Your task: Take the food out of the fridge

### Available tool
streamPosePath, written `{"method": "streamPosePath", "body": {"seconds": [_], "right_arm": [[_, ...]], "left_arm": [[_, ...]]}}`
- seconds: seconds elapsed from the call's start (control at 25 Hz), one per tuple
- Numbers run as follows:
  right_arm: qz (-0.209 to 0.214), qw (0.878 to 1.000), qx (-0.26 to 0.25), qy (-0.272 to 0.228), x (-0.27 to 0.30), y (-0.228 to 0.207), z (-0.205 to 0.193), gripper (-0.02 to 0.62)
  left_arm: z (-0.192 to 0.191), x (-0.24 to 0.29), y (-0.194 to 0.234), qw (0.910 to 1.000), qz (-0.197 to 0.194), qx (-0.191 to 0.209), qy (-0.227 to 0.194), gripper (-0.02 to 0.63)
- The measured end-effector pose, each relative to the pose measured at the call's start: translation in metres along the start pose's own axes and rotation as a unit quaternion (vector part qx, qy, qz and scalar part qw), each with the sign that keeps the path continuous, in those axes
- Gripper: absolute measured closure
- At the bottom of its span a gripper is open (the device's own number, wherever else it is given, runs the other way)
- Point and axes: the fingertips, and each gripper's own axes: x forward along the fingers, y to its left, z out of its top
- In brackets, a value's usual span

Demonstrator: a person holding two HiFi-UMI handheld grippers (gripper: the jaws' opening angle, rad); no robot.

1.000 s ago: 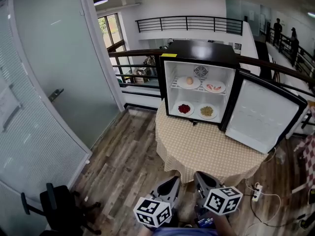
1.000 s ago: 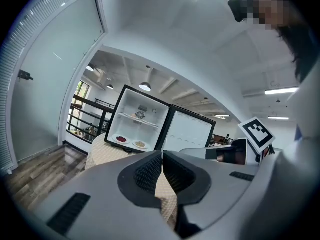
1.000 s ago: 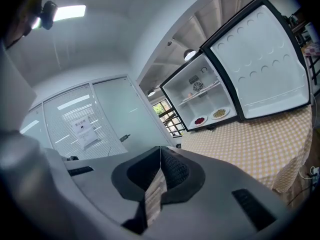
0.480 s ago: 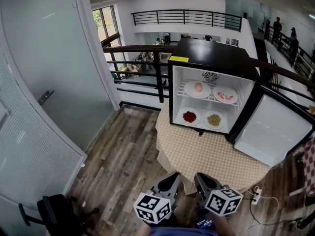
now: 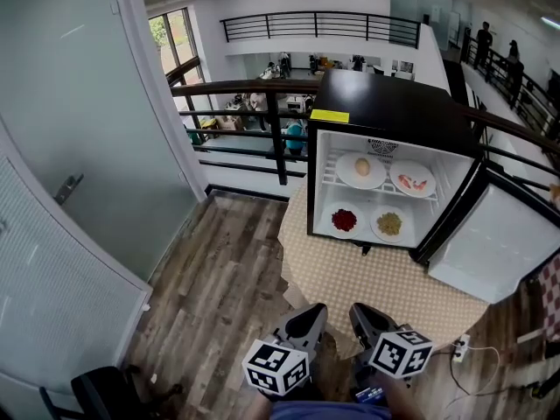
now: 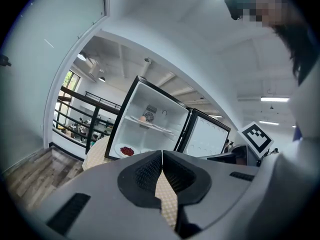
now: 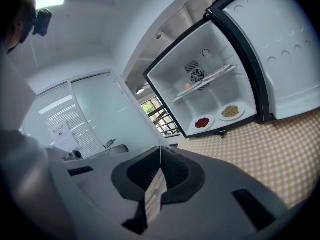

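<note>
A small black fridge (image 5: 389, 103) stands open on a round table with a checked cloth (image 5: 367, 274). On its upper shelf sit a plate with a pale round food (image 5: 360, 168) and a plate with pink-red pieces (image 5: 413, 182). Below are a plate of red food (image 5: 344, 220) and a plate of yellowish food (image 5: 389, 224). My left gripper (image 5: 317, 311) and right gripper (image 5: 360, 313) hover side by side at the table's near edge, both shut and empty, well short of the fridge. The left gripper view shows the red plate (image 6: 127, 150); the right gripper view shows both lower plates (image 7: 202, 122).
The fridge door (image 5: 499, 243) hangs open to the right. A dark railing (image 5: 254, 103) runs behind the table, and a frosted glass wall with a door (image 5: 79, 147) is at left. Wood floor (image 5: 219, 287) lies left of the table. A power strip with cable (image 5: 459, 348) lies at lower right.
The view has closed in on the fridge and table, which now look nearer and larger. Both grippers came forward together and stayed shut.
</note>
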Motion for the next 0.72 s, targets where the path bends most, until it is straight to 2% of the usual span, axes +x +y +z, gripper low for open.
{"method": "streamPosePath", "body": {"seconds": [0.44,0.72], "right_arm": [[-0.027,0.999,0.028,-0.003,0.059,-0.007,0.003,0.577],[-0.043,0.998,0.049,-0.008,0.056,-0.019,0.005,0.577]], "left_arm": [[0.010,0.010,0.064,0.9998,-0.007,-0.002,0.020,0.589],[0.007,0.013,0.063,0.9993,-0.019,0.001,0.032,0.589]]}}
